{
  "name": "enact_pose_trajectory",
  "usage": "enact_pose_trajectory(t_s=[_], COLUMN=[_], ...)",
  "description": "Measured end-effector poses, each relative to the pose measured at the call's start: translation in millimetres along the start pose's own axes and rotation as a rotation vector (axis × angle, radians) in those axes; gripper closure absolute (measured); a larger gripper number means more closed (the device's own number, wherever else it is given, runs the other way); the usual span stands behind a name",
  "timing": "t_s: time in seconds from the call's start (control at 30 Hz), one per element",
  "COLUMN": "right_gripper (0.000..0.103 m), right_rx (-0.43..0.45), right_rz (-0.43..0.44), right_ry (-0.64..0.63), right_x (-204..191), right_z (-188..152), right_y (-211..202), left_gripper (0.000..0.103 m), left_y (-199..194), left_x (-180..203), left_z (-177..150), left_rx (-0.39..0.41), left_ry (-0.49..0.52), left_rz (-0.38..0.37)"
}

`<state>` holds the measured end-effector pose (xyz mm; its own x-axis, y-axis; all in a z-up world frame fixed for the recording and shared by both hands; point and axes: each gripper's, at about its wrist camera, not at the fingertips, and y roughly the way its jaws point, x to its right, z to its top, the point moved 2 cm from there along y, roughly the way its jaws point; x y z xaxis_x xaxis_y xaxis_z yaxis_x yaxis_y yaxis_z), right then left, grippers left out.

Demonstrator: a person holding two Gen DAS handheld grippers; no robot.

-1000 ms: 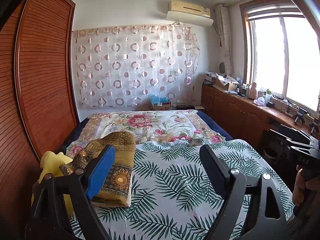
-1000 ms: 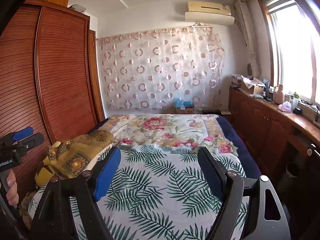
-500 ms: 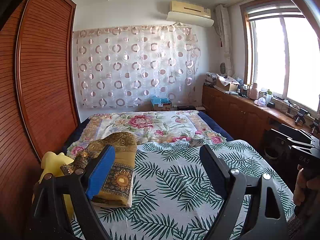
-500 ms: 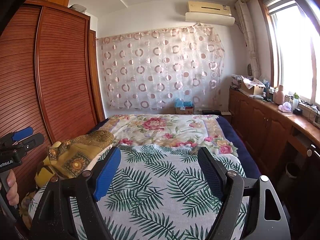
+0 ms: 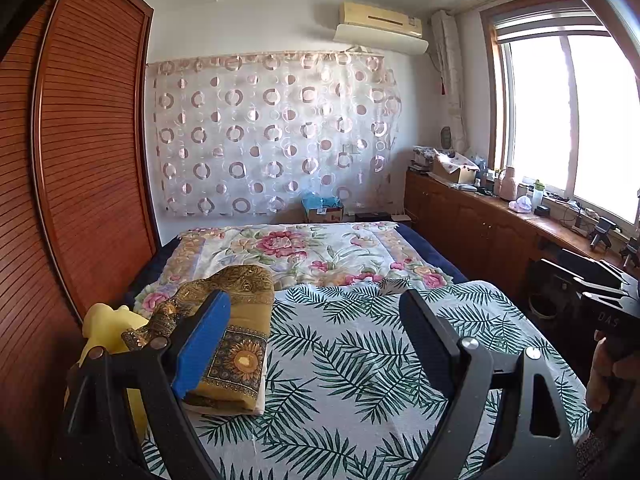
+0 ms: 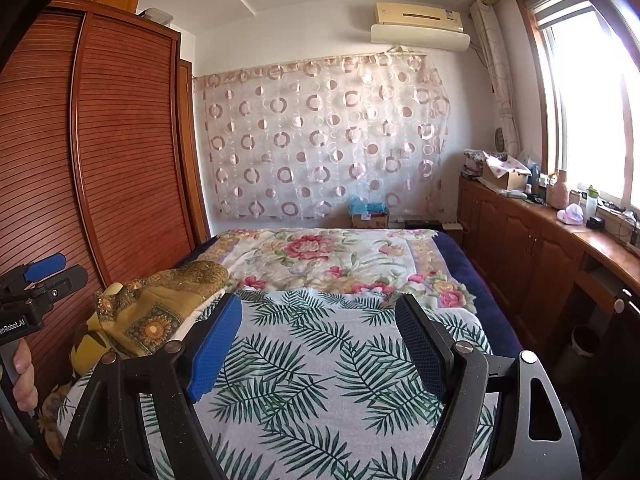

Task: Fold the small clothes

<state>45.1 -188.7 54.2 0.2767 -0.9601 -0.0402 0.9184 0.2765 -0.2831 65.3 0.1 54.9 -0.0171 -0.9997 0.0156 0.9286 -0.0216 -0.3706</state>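
Filling most of the room, the bed (image 5: 448, 276) carries a palm-leaf sheet (image 5: 360, 364) near and a floral quilt (image 5: 304, 248) far, with a cardboard box (image 5: 324, 213) holding something blue beyond. Folded gold-patterned clothes (image 5: 240, 344) lie stacked at the sheet's left edge. Both the left claw (image 5: 316, 344) and right claw (image 6: 320, 344) stand wide apart above the sheet, gripping nothing.

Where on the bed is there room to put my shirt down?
The palm-leaf sheet is bare from the mustard clothes pile across to its window-side edge. The flower blanket beyond is bare too. It is crowded only at the wardrobe-side edge, where the pile sits.
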Motion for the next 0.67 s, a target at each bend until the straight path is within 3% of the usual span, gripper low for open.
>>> enact_pose_trajectory(t_s=[0.67], right_gripper=[0.022], right_rx=[0.0], right_rz=[0.007], right_ry=[0.0], right_x=[4.4], right_z=[-0.1], right_y=[-0.8], left_gripper=[0.016], left_y=[-1.5], left_x=[-0.4], left_z=[-0.3], left_rx=[0.002], left_ry=[0.001], left_rz=[0.002])
